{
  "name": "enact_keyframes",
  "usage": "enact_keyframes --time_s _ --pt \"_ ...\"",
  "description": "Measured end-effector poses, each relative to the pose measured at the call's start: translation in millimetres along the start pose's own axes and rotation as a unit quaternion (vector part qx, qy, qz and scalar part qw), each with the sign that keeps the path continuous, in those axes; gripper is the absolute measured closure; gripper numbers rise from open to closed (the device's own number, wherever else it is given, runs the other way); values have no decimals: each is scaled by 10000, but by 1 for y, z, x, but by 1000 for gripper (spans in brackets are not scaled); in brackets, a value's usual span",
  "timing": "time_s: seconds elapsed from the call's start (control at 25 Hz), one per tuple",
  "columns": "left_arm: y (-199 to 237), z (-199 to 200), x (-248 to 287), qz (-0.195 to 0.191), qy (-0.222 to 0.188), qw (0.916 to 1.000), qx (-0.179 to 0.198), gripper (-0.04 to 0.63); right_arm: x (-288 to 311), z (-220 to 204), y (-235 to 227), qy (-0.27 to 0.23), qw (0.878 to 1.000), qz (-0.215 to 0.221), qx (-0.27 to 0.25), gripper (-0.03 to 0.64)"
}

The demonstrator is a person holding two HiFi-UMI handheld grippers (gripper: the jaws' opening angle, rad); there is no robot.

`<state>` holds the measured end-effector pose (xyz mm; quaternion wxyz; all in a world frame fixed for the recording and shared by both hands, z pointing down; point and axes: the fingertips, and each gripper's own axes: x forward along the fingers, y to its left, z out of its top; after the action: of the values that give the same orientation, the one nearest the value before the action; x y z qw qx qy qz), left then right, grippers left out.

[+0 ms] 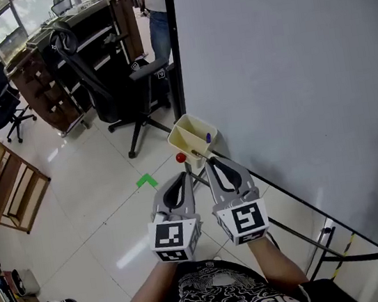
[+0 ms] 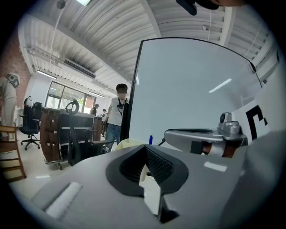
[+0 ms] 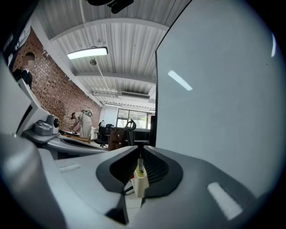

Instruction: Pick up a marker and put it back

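A cream tray (image 1: 184,128) hangs at the lower left corner of the whiteboard (image 1: 288,61). A purple-blue marker (image 1: 207,137) stands in the tray's far end; it also shows in the left gripper view as a blue marker (image 2: 150,139) and in the right gripper view as a thin dark marker (image 3: 140,163). Both grippers are held side by side, pointing at the tray from a short way off. My left gripper (image 1: 182,176) has its tips together and holds nothing. My right gripper (image 1: 209,162) is nearest the tray, tips together and also empty.
A small red ball (image 1: 181,158) sits just left of the tray's near end. The whiteboard's stand bars (image 1: 292,230) run along the floor at the right. A black office chair (image 1: 116,87) and a standing person (image 1: 155,18) are beyond the tray. Green tape (image 1: 146,181) marks the floor.
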<state>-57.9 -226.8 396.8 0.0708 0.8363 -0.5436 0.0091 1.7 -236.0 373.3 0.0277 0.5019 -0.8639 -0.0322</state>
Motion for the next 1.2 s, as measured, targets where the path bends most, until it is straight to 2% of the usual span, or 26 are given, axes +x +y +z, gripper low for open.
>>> enact_keyframes --time_s 1.2 --pt "35 -9 22 41 139 9998 -111 591 50 -59 -2 508 9987 -66 3 584"
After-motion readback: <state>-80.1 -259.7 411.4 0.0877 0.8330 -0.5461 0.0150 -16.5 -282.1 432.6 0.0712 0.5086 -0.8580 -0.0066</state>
